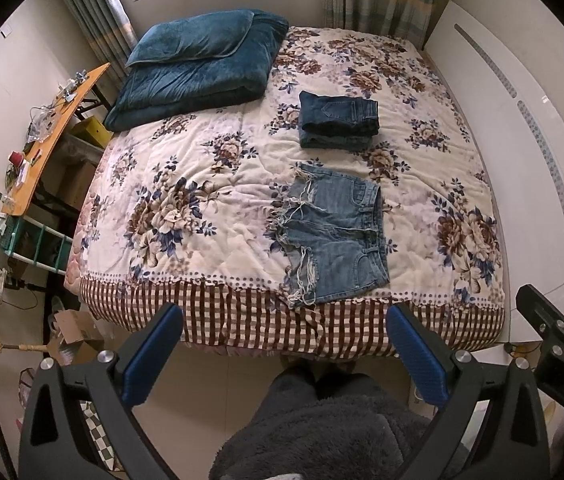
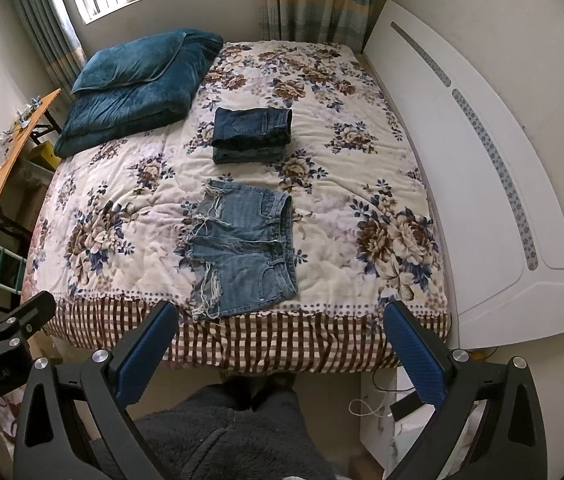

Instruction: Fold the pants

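Observation:
Light blue frayed denim shorts (image 1: 333,236) lie flat and unfolded near the front edge of the bed, also in the right wrist view (image 2: 244,246). Behind them sits a folded stack of dark blue jeans (image 1: 337,120), which also shows in the right wrist view (image 2: 252,134). My left gripper (image 1: 283,354) is open and empty, held above the floor in front of the bed. My right gripper (image 2: 280,350) is open and empty too, beside the left one. Both are well short of the shorts.
The bed has a floral quilt (image 1: 210,184) with a checked border. A folded teal blanket (image 1: 198,68) lies at the back left. A white headboard (image 2: 481,168) runs along the right. A cluttered wooden desk (image 1: 42,148) stands left of the bed.

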`<state>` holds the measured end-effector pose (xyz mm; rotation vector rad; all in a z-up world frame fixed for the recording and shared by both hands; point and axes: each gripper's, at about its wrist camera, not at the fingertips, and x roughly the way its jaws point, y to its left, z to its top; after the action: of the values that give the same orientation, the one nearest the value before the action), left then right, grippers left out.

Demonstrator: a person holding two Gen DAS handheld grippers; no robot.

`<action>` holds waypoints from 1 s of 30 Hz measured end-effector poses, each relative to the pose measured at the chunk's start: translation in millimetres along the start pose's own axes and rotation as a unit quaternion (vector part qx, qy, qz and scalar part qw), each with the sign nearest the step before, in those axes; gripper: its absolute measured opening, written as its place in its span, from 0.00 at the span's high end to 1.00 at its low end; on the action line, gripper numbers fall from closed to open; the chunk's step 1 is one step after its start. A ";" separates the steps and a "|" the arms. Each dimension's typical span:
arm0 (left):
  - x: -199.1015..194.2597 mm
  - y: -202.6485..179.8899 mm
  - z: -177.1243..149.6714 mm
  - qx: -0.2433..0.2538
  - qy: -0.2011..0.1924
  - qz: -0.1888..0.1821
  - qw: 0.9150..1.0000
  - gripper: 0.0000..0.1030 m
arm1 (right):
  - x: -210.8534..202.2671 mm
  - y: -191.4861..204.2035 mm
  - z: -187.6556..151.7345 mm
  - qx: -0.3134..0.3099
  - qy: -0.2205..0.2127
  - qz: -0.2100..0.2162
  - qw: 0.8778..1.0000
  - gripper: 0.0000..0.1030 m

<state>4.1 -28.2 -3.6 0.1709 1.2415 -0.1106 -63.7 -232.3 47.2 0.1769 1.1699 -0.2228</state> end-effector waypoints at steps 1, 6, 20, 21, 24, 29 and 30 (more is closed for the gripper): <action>-4.1 1.3 9.5 0.001 -0.001 0.000 1.000 0.00 | 0.0 0.1 -0.3 -0.001 -0.001 0.000 1.000 0.00; -9.4 2.2 17.5 0.001 -0.008 -0.001 1.000 0.00 | -3.9 -2.3 8.7 0.000 -0.001 0.001 1.000 0.00; -13.2 8.2 14.3 -0.001 -0.014 -0.001 1.000 0.00 | -9.3 -2.2 15.3 -0.004 -0.004 0.003 1.000 0.00; -13.4 8.3 13.5 0.000 -0.014 -0.001 1.000 0.00 | -9.1 -2.4 12.2 -0.004 -0.004 0.004 1.000 0.00; -13.5 8.5 13.5 0.001 -0.014 -0.001 1.000 0.00 | -8.2 -2.1 11.6 -0.004 -0.004 0.003 1.000 0.00; -13.7 9.0 12.6 0.000 -0.014 -0.002 1.000 0.00 | -9.3 -1.5 13.0 -0.003 -0.004 0.004 1.000 0.00; -13.5 8.8 11.9 0.001 -0.015 -0.002 1.000 0.00 | -9.7 -1.5 14.0 -0.003 -0.005 0.004 1.000 0.00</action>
<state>12.5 -22.0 13.6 0.1677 1.2122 -0.1161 -55.2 -236.5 61.4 0.1748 1.1604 -0.2126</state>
